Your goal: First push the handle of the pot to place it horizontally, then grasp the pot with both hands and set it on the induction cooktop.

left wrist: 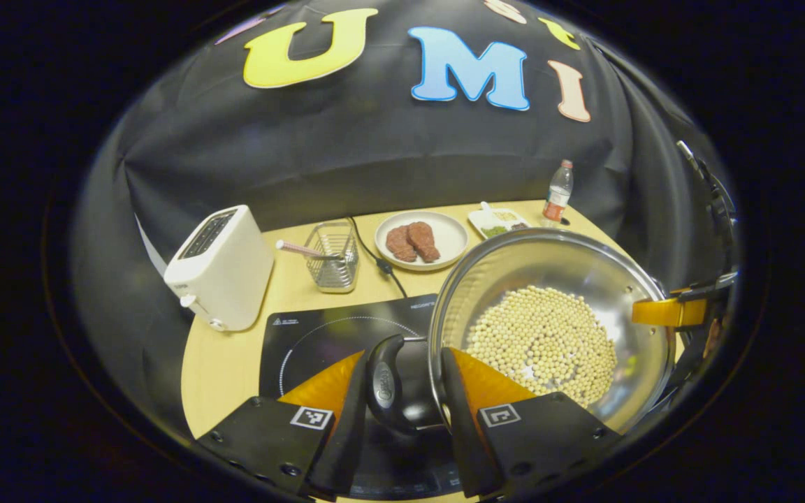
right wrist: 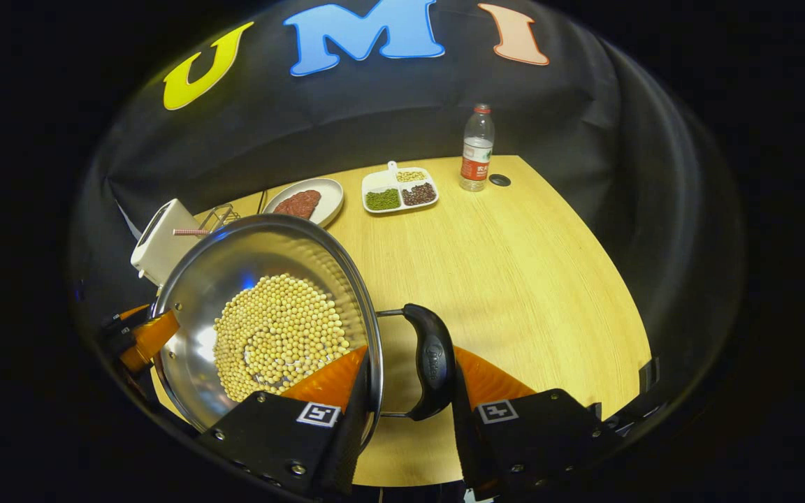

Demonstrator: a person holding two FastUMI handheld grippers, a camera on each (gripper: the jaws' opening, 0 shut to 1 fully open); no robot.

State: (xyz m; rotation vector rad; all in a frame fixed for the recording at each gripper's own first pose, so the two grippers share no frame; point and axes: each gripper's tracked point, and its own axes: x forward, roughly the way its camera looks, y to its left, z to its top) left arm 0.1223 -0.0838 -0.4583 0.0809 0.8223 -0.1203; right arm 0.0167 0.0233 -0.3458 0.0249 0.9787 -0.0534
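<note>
At lower left of the left gripper view, the induction cooktop (left wrist: pixel 318 342) lies dark under the pot (left wrist: pixel 549 321) of beans, which looks lifted and partly over it. The left gripper (left wrist: pixel 402 391) has its fingers closed around one side handle (left wrist: pixel 385 384); the right gripper (right wrist: pixel 406 384) likewise clamps the other handle (right wrist: pixel 430 360). I'd say both hands should travel level and together, so no beans spill. Further right, the right gripper view gives bare table (right wrist: pixel 514 279), no cooktop

Toaster (left wrist: pixel 221 276) and wire basket (left wrist: pixel 334 264) crowd the induction cooktop (left wrist: pixel 336 335)'s far edge; open table (right wrist: pixel 514 279) lies rightward.
</note>
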